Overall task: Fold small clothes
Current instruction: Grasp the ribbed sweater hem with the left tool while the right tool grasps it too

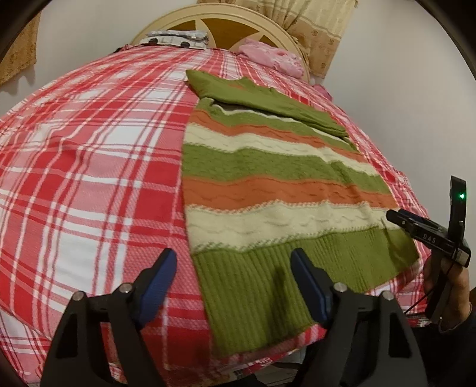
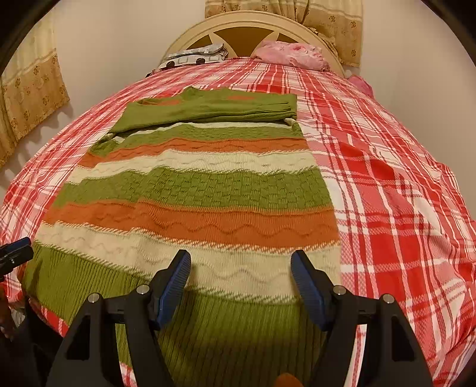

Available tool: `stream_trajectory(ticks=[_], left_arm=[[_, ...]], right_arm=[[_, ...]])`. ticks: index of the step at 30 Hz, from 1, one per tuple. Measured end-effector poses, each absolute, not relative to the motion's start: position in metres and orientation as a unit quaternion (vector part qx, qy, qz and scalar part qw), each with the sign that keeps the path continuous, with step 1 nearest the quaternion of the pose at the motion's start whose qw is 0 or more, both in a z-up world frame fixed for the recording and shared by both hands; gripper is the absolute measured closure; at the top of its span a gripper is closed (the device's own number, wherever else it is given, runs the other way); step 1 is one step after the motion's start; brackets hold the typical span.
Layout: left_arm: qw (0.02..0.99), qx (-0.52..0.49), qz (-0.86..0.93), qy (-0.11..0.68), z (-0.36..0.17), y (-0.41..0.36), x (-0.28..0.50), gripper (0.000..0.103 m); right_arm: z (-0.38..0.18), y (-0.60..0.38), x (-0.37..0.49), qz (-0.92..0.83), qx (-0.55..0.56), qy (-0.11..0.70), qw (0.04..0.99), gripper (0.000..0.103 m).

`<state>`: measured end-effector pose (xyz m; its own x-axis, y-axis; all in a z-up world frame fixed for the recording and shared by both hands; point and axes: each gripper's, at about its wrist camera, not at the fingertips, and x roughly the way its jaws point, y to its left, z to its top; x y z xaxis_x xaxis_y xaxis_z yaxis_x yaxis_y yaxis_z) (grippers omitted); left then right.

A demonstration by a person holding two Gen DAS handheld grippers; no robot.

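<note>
A small knitted sweater (image 1: 267, 184) with green, orange and cream stripes lies flat on the bed, its sleeves folded across the chest at the far end. It also shows in the right wrist view (image 2: 202, 190). My left gripper (image 1: 233, 259) is open and empty, hovering over the left corner of the green ribbed hem. My right gripper (image 2: 241, 262) is open and empty above the hem near its right side. The right gripper also shows at the right edge of the left wrist view (image 1: 395, 217), at the sweater's right hem corner.
The bed is covered by a red and white plaid sheet (image 1: 89, 166). A pink cloth (image 2: 291, 55) and a patterned pillow (image 2: 193, 56) lie by the cream headboard (image 2: 247, 23). Curtains (image 2: 336, 23) hang behind. The bed's near edge is just below the hem.
</note>
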<state>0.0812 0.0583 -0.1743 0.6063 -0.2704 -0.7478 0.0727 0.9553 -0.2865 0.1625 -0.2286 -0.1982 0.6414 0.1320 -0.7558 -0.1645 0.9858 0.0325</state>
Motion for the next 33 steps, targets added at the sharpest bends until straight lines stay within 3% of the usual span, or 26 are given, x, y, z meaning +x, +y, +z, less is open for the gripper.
stream_trajectory(ticks=[12,18,19,22,28,33], left_arm=[[0.876,-0.128,-0.118,0.451,-0.180,0.047,0.066,0.026],[0.877,-0.121,-0.119,0.450,-0.180,0.045,0.061,0.035],[0.877,-0.123,-0.116,0.450,-0.180,0.046,0.061,0.042],[0.872,-0.130,-0.127,0.454,-0.180,0.046,0.061,0.080],[0.873,-0.138,-0.127,0.450,-0.181,0.047,0.061,0.080],[0.876,-0.144,-0.141,0.439,-0.181,0.042,0.060,0.057]], right_arm=[[-0.207,-0.247,0.138,0.066,-0.002,0.417,0.906,0.033],[-0.211,-0.266,0.124,0.052,0.020,0.415,0.908,0.033],[-0.211,-0.269,0.122,0.050,0.023,0.412,0.910,0.033],[-0.210,-0.279,0.115,0.046,0.035,0.403,0.913,0.033],[-0.209,-0.296,0.105,0.038,0.065,0.397,0.915,0.033],[-0.209,-0.300,0.103,0.040,0.069,0.394,0.916,0.033]])
